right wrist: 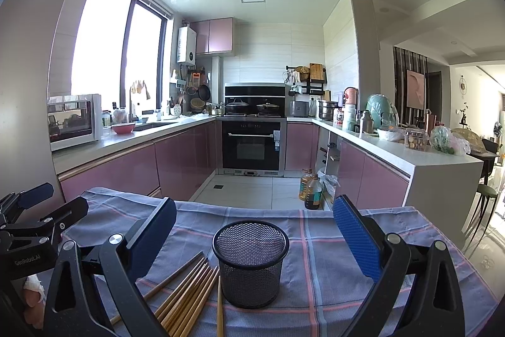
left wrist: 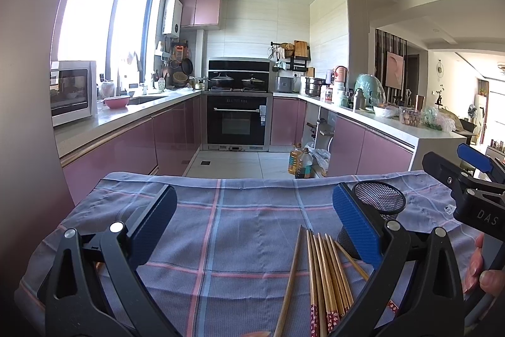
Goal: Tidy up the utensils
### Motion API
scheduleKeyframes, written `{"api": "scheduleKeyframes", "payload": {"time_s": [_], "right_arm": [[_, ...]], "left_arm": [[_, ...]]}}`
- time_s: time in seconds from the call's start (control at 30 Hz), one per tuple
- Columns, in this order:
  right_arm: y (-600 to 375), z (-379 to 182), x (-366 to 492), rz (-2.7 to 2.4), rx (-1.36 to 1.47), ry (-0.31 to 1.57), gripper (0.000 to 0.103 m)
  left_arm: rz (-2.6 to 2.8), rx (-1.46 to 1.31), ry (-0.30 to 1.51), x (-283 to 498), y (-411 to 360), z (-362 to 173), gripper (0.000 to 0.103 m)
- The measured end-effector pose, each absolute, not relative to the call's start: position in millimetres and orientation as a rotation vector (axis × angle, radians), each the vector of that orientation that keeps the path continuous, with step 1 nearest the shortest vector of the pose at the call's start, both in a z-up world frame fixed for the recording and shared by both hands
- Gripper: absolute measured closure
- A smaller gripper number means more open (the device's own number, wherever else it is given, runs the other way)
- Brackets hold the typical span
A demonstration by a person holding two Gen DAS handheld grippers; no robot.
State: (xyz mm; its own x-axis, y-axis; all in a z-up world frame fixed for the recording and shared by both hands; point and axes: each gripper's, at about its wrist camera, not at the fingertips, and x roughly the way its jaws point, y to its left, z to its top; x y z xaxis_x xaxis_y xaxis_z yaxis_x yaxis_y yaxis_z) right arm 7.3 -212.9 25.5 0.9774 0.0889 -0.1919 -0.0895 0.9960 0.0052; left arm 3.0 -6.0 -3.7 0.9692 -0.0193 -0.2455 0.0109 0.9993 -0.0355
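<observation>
- Step in hand: nothing is picked up yet. By my reading this is the start, with both grippers lining up over the bench (left wrist: 240, 229) before the first grab.
- The chopsticks (left wrist: 325, 277) lie in a loose bundle flat on the checked cloth (right wrist: 318, 267), one stick splayed off to the side. They sit just beside the mesh cup (right wrist: 251, 262), on its left in the right wrist view.
- The cup stands upright and looks empty; no stick is inside it.
- Left gripper (left wrist: 252, 226): fingers wide apart, holding nothing. The chopstick tips lie between them, nearer the right-hand finger.
- Right gripper (right wrist: 254, 237): fingers wide apart, empty, with the cup framed between them.
- Next move, as I judge it: the left gripper drops onto the bundle, pinches a few sticks across their length, tilts them upright and lowers them into the cup. The right gripper could steady the cup, since light mesh may tip when sticks knock its rim.
- Thin sticks lying flat on soft cloth may roll or slip from the pads, and the cloth may bunch.
- Room: the cloth left of the sticks is bare and open. The far edge of the bench lies just beyond the cup, with kitchen floor below.
- The two grippers are near each other, so they could collide over the cup.
</observation>
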Motion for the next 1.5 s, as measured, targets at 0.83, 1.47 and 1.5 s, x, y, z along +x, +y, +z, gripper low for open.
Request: {"api": "scheduleKeyframes", "payload": {"time_s": [0.83, 1.47, 1.5], "right_arm": [[-211, 26, 10, 0.107, 0.0, 0.22, 0.007], [-197, -78, 59, 0.302, -0.121, 0.784, 0.043], [-196, -83, 62, 0.306, -0.117, 0.806, 0.047]], "left_arm": [[-0.022, -0.024, 0.266, 3, -10, -9, 0.006], [-0.149, 0.143, 0.711, 85, -23, -87, 0.025], [-0.158, 0.15, 0.737, 92, -26, -94, 0.028]]}}
